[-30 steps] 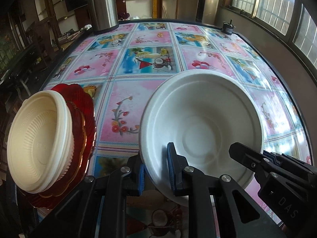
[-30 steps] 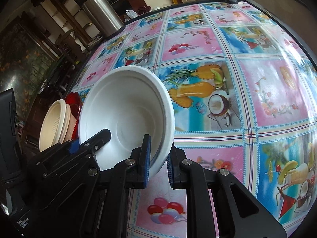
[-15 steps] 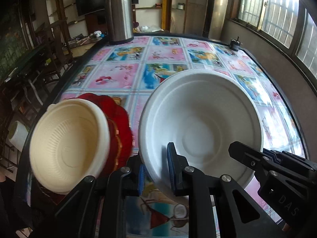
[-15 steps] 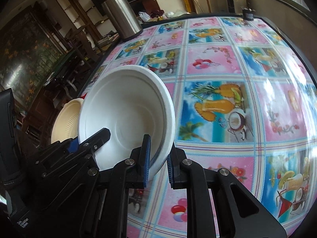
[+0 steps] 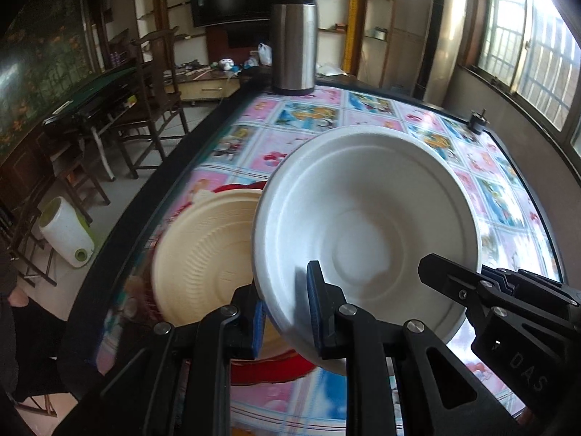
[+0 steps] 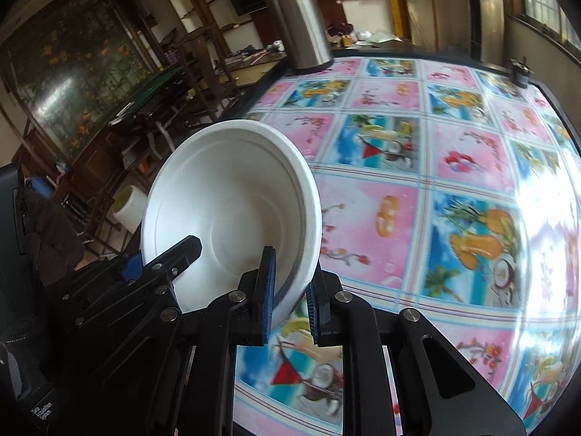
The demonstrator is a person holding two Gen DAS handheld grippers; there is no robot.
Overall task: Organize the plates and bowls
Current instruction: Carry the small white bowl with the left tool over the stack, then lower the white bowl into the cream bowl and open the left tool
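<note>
Since a second ago the white bowl (image 5: 366, 214) has risen off the desk (image 6: 435, 189) and shifted toward the cream bowl (image 5: 207, 250), now overlapping its rim. The left gripper (image 5: 285, 307) and right gripper (image 6: 288, 290) each clamp the white bowl's matte, ridged rim. Red plates (image 5: 268, 367) lie beneath; a steel flask (image 5: 294, 47) stands far behind.

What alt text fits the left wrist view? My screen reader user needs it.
Both grippers' fingers pinch the rim of a tilted white bowl above a colourful tablecloth. Left of it sits a cream bowl on red plates; a steel flask stands at the far edge.
</note>
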